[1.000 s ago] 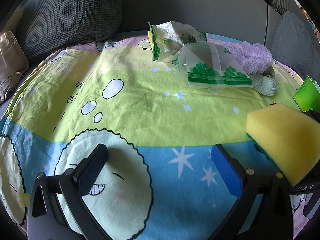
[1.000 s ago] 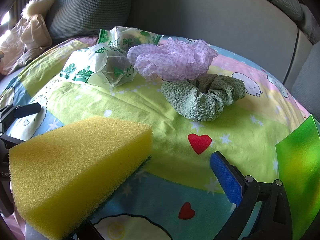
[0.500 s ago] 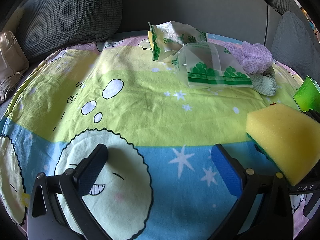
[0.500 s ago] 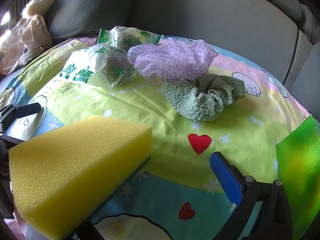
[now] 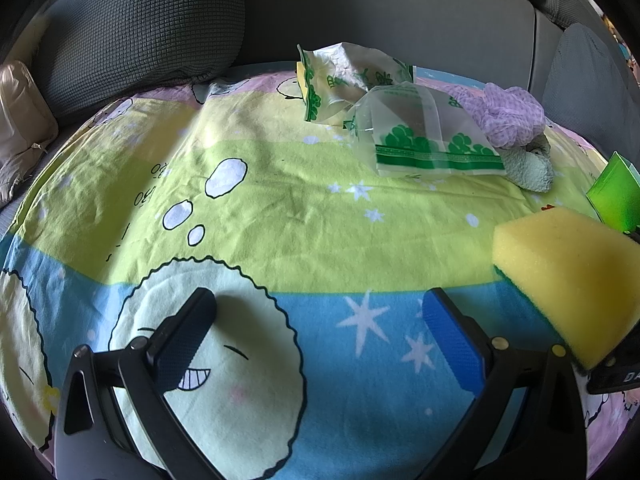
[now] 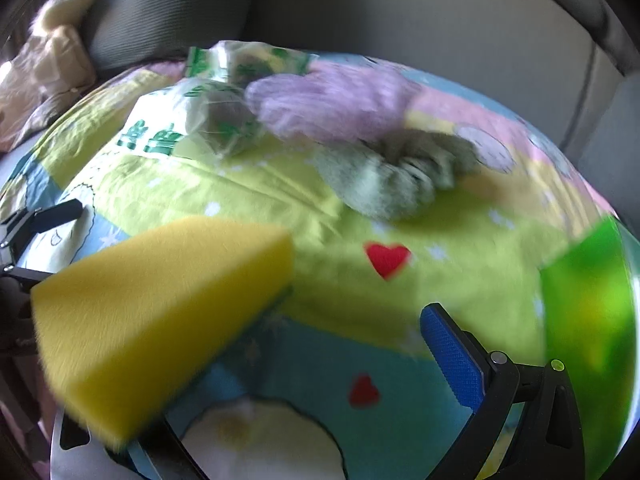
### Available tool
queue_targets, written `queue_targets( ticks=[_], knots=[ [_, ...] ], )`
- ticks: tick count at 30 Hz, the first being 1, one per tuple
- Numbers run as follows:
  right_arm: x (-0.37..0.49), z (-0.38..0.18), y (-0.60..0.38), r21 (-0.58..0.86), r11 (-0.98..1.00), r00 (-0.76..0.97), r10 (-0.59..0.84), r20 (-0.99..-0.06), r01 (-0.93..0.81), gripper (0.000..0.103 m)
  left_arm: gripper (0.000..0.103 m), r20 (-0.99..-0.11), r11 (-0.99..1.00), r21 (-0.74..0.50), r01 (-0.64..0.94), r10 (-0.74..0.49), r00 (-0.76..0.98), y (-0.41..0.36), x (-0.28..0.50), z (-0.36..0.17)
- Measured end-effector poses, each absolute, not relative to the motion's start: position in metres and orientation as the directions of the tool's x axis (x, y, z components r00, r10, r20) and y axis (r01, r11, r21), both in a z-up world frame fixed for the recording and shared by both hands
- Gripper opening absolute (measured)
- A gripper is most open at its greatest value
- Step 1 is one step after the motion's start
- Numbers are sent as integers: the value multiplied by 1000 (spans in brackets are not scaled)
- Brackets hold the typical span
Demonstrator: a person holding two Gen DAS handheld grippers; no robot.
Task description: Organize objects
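Observation:
A yellow sponge (image 6: 160, 300) with a green underside lies over the left finger of my right gripper (image 6: 312, 320). That gripper's blue right fingertip stands well clear of the sponge, so it is open. From the left wrist the same sponge (image 5: 568, 276) shows at the right edge. My left gripper (image 5: 320, 304) hangs open and empty over the cartoon bedsheet (image 5: 280, 208). Two green-printed plastic bags (image 5: 424, 136), a purple mesh puff (image 5: 508, 116) and a green cloth (image 5: 528, 168) lie at the far side.
A shiny green packet (image 6: 588, 300) sits at the right of the sheet. A dark grey cushion (image 5: 140, 28) leans at the back left, with a beige bag (image 5: 20, 120) beside it. Grey sofa backs close off the far side.
The right wrist view has blurred with motion and the scene in it has shifted slightly upward. The left gripper has not moved.

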State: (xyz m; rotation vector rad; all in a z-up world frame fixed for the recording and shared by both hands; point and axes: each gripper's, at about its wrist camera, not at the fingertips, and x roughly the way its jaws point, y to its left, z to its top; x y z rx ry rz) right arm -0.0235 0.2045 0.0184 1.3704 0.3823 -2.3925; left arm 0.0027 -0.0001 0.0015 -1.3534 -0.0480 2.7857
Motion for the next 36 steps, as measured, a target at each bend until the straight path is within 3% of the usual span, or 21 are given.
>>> queue_targets(
  ticks=[4, 7, 11, 16, 21, 24, 26, 27, 28, 29, 32, 36],
  knots=[
    [-8, 41, 222, -3, -908, -473, -216, -854, 420, 103, 103, -793, -999, -47, -26, 53, -608, 0, 1, 2],
    [0, 58, 233, -17, -939, -509, -171, -844, 344, 103, 102, -801, -998, -54, -24, 58, -596, -2, 0, 3],
    [14, 91, 253, 133, -949, -555, -276, -784, 284, 103, 97, -826, -993, -119, -5, 102, -554, -9, 7, 16],
    [24, 137, 274, 294, -936, -644, -348, -681, 195, 103, 97, -771, -980, -191, 56, 115, -626, -21, 16, 70],
    [15, 138, 281, 456, -879, -640, -432, -635, 141, 103, 97, -697, -901, -428, 72, 279, -660, -18, 23, 100],
    [14, 123, 274, 428, -893, -603, -417, -680, 136, 86, 94, -681, -858, -511, 59, 362, -637, -7, 28, 97],
    [10, 111, 270, 420, -896, -568, -422, -706, 144, 63, 83, -691, -844, -533, 57, 395, -606, 4, 29, 88],
    [8, 103, 269, 431, -892, -547, -431, -717, 137, 59, 79, -683, -824, -565, 46, 436, -587, 9, 29, 81],
    [8, 96, 269, 446, -886, -526, -442, -727, 127, 54, 69, -680, -805, -592, 36, 475, -558, 14, 27, 73],
    [7, 90, 269, 459, -880, -505, -453, -735, 123, 50, 57, -690, -790, -611, 41, 507, -516, 20, 25, 63],
    [10, 81, 269, 470, -873, -480, -470, -741, 129, 48, 37, -742, -804, -593, 49, 522, -421, 38, 21, 44],
    [8, 70, 271, 517, -849, -438, -508, -742, 110, 35, 34, -735, -792, -610, 28, 552, -394, 51, 20, 39]
  ],
)
